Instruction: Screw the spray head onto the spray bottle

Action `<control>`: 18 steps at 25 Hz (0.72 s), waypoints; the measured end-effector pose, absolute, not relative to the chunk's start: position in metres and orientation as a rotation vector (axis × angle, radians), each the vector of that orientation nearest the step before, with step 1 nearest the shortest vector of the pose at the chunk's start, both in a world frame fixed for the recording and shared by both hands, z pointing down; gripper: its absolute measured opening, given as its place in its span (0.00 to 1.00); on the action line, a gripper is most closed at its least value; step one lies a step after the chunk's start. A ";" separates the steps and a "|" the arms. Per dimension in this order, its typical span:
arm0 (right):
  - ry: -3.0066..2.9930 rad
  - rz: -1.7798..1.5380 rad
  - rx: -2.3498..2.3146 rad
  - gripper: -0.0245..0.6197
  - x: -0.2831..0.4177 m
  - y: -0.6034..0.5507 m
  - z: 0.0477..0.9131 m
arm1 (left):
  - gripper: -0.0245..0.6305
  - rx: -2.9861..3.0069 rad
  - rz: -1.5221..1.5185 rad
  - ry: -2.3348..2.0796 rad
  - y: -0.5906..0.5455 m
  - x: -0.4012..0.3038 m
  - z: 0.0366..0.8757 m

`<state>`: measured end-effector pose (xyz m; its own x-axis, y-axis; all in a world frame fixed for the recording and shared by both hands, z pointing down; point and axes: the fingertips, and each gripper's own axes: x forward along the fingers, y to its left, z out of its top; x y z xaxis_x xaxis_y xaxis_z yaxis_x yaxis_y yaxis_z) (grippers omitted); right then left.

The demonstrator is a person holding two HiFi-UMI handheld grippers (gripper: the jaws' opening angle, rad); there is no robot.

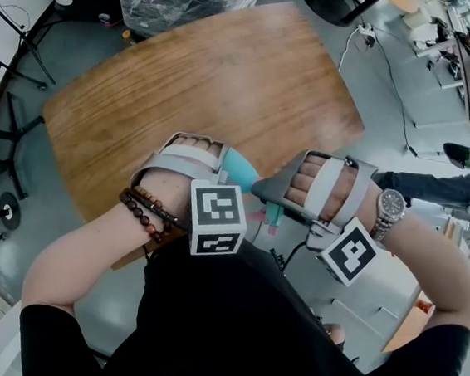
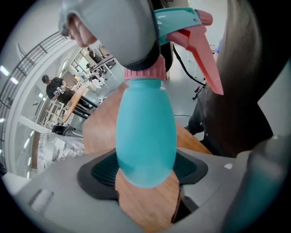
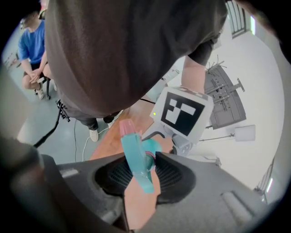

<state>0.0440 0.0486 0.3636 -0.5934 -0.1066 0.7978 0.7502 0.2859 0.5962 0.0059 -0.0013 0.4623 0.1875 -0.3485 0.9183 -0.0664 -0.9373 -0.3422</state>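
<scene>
**Bottle and spray head meet at the table's near edge**

Head view: your left gripper (image 1: 231,166) and right gripper (image 1: 268,191) meet over the wooden table (image 1: 213,80) at its near edge, with open tabletop ahead.
Left gripper view: wide jaws clamp the teal bottle (image 2: 145,132).
Right gripper view: narrower jaws pinch the spray head (image 3: 136,152), which sits on the bottle's neck.

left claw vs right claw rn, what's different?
Left claw grips the teal bottle; right claw grips the head. Left claw's jaws stand wide round the bottle's rounded body; right claw's jaws sit closer together on the thin head. Shared: each is shut on its part, and the two are held close together.
</scene>
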 end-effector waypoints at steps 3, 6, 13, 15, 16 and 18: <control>-1.880 -1.220 -0.518 0.22 0.044 0.043 0.362 | 0.62 -2.237 -1.814 0.442 -0.004 0.007 0.461; -1.981 -0.987 -0.428 0.22 0.044 0.036 0.363 | 0.62 -2.249 -1.779 0.486 -0.008 0.007 0.460; -2.153 -0.527 -0.206 0.23 0.047 0.013 0.362 | 0.61 -2.278 -1.701 0.591 -0.017 0.008 0.451; -2.212 -0.359 -0.131 0.22 0.047 0.007 0.360 | 0.61 -2.285 -1.681 0.620 -0.020 0.008 0.450; -2.238 -0.278 -0.098 0.22 0.046 0.004 0.359 | 0.61 -2.288 -1.670 0.637 -0.021 0.008 0.449; -2.285 -0.125 -0.041 0.22 0.045 -0.003 0.358 | 0.61 -2.287 -1.649 0.674 -0.025 0.008 0.448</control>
